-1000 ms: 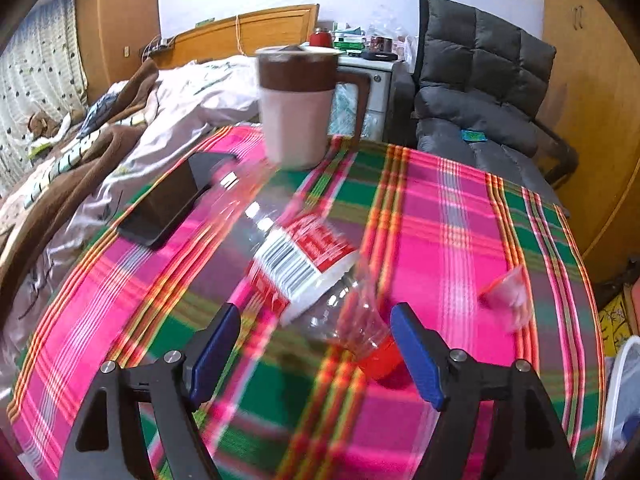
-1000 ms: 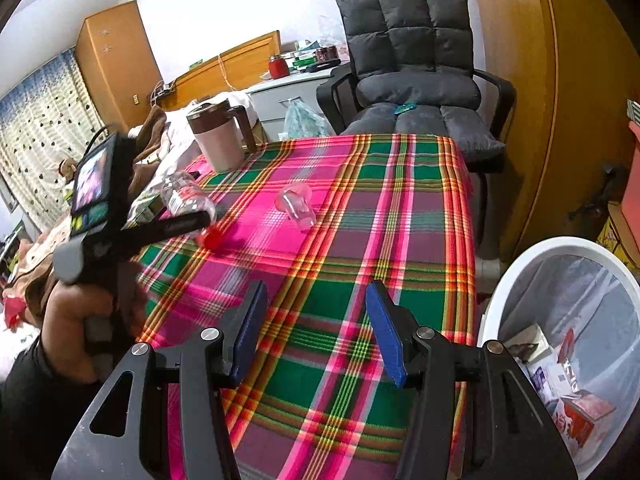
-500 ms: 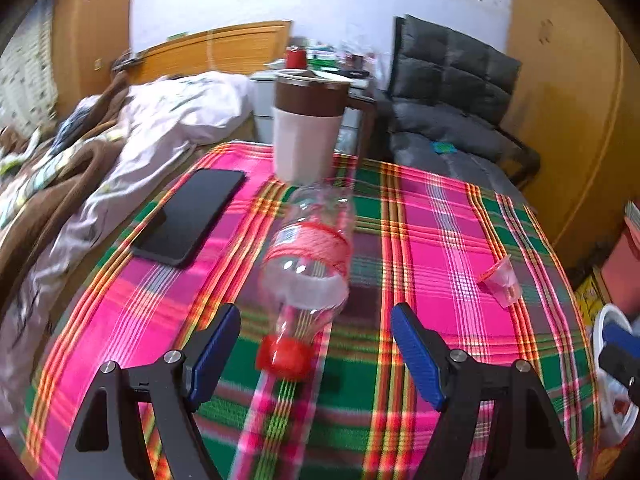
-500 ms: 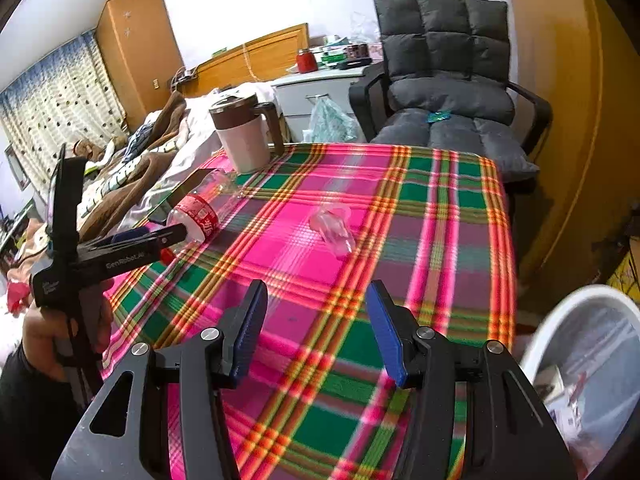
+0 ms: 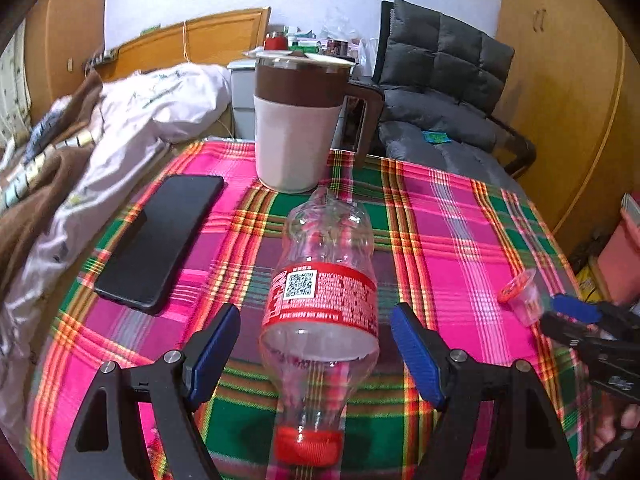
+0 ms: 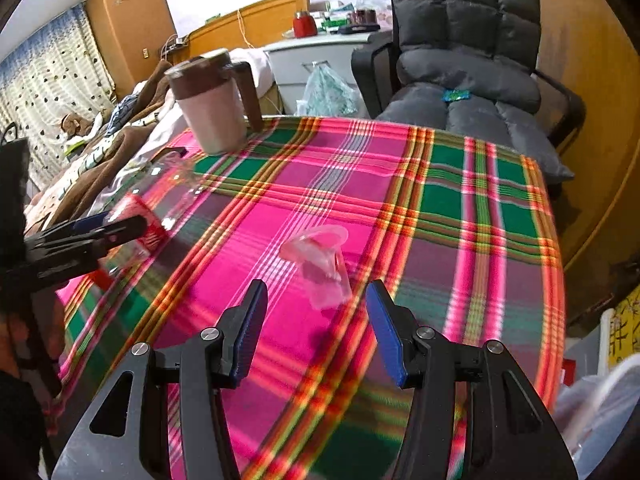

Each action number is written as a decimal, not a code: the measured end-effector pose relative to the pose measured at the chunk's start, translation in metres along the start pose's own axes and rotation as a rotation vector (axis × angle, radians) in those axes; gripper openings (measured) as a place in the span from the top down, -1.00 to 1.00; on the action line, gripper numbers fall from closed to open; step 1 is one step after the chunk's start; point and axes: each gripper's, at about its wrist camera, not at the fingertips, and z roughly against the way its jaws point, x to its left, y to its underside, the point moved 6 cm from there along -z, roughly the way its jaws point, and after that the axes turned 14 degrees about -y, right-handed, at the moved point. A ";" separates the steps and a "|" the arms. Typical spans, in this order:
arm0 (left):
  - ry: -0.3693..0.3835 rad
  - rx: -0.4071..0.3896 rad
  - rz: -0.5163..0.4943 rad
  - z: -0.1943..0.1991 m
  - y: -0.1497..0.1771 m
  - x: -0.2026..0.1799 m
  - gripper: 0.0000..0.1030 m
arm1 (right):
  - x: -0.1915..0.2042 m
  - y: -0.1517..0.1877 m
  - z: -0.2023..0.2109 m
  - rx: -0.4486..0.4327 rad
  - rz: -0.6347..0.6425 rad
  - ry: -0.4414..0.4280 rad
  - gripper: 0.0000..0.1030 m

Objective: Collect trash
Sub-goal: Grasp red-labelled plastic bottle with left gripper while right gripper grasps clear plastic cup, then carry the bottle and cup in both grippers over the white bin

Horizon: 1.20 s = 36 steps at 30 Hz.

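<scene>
- table (image 5: 460,216) under a plaid cloth of pink, green and orange; a bed with rumpled bedding (image 5: 132,104) along its left side, a grey padded chair (image 5: 444,80) behind the far right corner.
- mug (image 5: 298,120), large, brown upper band over a pale body, handle to the right, standing upright near the far edge of the table.
- phone (image 5: 160,236), black, lying flat and face up on the left part of the cloth, well apart from the bottle.
- bottle (image 5: 324,280), clear plastic, empty, lying on its side with a red label around the middle and its red cap pointing at the left wrist camera; base points toward the mug.
- left gripper (image 5: 316,350): jaws wide open, one blue pad on each side of the bottle at the label's lower edge, a gap visible on both sides; holds nothing.
- right gripper (image 6: 316,330): jaws about half open, empty, blue pads apart.
- cup (image 6: 320,264), small, clear plastic, tipped on its side on the pink band right of the bottle; it lies just ahead of the right gripper's pads, not between them, untouched.
</scene>
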 end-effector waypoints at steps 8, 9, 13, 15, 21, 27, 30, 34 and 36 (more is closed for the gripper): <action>0.034 0.047 0.009 -0.013 0.005 -0.002 -0.21 | 0.002 0.010 -0.005 0.034 -0.026 -0.024 0.41; 0.040 0.050 0.006 -0.011 0.008 -0.004 -0.21 | 0.003 0.012 -0.003 0.035 -0.024 -0.027 0.41; 0.057 0.050 -0.024 0.007 0.024 -0.016 -0.21 | 0.011 0.024 0.014 0.033 -0.025 -0.034 0.41; 0.079 0.055 -0.037 0.019 0.036 -0.025 -0.21 | 0.018 0.036 0.027 0.030 -0.028 -0.039 0.41; 0.135 0.054 -0.087 0.064 0.081 -0.054 -0.21 | 0.026 0.075 0.058 0.022 -0.052 -0.019 0.41; 0.152 0.043 -0.131 0.108 0.125 -0.069 -0.21 | 0.024 0.104 0.087 0.005 -0.093 0.032 0.41; 0.169 0.043 -0.148 0.123 0.140 -0.073 -0.22 | 0.024 0.115 0.095 0.001 -0.114 0.043 0.41; 0.182 0.038 -0.169 0.137 0.153 -0.077 -0.22 | 0.028 0.125 0.095 0.006 -0.133 0.039 0.40; 0.184 0.032 -0.181 0.141 0.155 -0.078 -0.22 | 0.029 0.126 0.094 0.002 -0.135 0.035 0.40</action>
